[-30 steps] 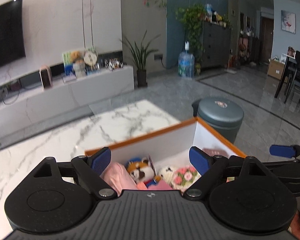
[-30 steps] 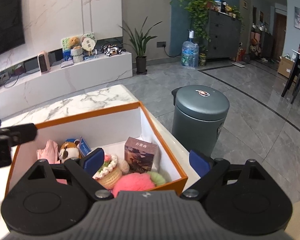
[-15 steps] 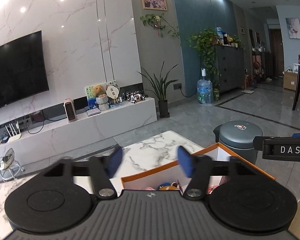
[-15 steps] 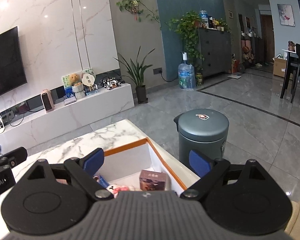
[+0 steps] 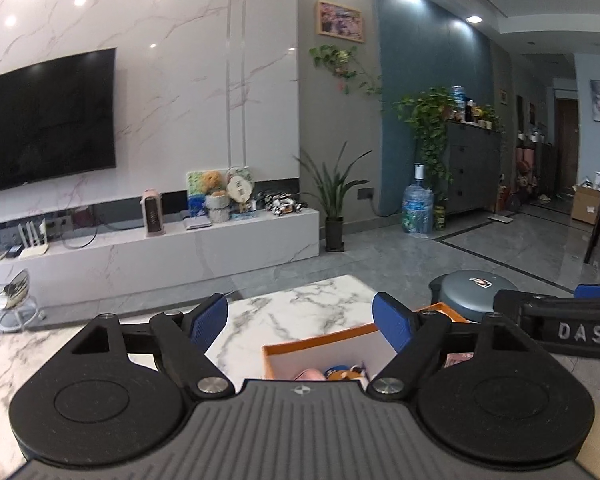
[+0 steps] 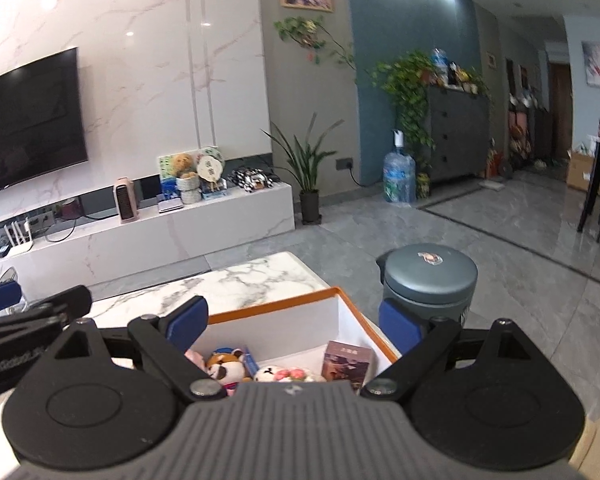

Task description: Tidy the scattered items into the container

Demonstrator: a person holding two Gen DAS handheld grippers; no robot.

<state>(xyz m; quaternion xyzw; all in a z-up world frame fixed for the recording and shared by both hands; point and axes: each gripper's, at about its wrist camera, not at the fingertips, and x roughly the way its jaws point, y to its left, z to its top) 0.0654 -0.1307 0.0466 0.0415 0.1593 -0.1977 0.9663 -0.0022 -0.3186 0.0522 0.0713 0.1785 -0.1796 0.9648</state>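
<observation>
Container (image 6: 300, 304) (toys inside) sits below both empty grippers, left (image 5: 300, 320) just reopened, right (image 6: 294, 320) spread.

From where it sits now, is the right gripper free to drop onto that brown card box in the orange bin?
Probably yes. The right gripper is open and empty above the bin, whose top is uncovered. The card box stands by the right wall with soft toys beside it, not on it.

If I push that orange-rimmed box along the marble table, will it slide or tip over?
The orange-rimmed box looks like thin card with low, wide walls, so it would probably slide rather than tip. The marble table looks polished, so little push is likely needed. Its load seems light: a plush fox and a small carton, so it may skid quickly.
</observation>
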